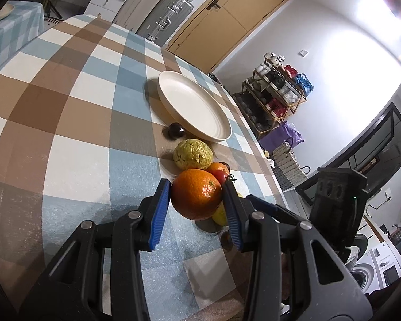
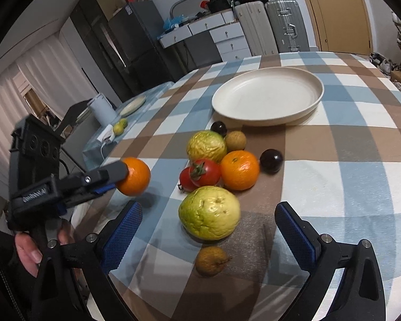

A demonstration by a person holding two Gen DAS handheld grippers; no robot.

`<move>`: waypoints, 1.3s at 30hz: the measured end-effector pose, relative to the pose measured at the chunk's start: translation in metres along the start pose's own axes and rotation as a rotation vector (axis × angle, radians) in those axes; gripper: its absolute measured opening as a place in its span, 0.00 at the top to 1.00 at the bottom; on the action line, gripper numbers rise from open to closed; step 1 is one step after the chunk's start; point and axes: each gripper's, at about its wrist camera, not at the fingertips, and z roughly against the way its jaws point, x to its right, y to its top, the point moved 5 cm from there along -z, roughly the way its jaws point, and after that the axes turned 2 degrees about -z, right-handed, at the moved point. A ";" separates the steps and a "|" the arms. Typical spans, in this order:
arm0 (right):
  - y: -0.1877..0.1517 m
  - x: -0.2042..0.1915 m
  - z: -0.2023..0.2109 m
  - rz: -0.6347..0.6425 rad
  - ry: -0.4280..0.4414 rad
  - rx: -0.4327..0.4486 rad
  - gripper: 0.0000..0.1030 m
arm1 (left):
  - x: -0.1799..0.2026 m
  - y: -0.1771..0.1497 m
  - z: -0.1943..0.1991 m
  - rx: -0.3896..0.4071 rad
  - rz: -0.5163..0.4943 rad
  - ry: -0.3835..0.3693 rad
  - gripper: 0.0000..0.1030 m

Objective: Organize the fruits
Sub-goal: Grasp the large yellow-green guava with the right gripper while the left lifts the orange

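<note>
At the far left of the right wrist view, the left gripper (image 2: 125, 172) is held by a hand (image 2: 26, 251) and its fingers (image 2: 112, 172) clamp an orange (image 2: 135, 176), which hangs clear of the checked cloth on the bench (image 2: 361, 187) with its shadow below it. The left wrist view shows the same orange (image 1: 196, 198) pinched between the two blue pads (image 1: 160, 214), in front of the rest of the fruit. To the right of the held orange lies the pile: two red tomatoes (image 2: 201, 174) touching each other, a wrinkled yellow-green guava (image 2: 205, 147) behind them, and a smoother, larger guava (image 2: 209, 216) in front of them, nearest the camera. A small brown fruit (image 2: 211, 260) sits just in front of that larger guava. Further right, a second orange (image 2: 239, 169) rests against the tomatoes, with a small brown round fruit (image 2: 235, 140) behind it and a dark plum (image 2: 218, 128) beside that one. Another dark plum (image 2: 271, 160) lies just right of the second orange. Beyond the pile, a cream plate (image 2: 318, 99) stands on the bench with nothing on it. The right gripper (image 2: 208, 232) hangs low over the near edge of the pile, its fingers (image 2: 296, 230) spread wide on either side of the larger guava and touching nothing.
</note>
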 end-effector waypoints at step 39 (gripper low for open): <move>0.006 0.027 0.020 -0.090 0.090 0.089 0.46 | 0.030 0.008 -0.011 -0.022 -0.049 0.025 0.64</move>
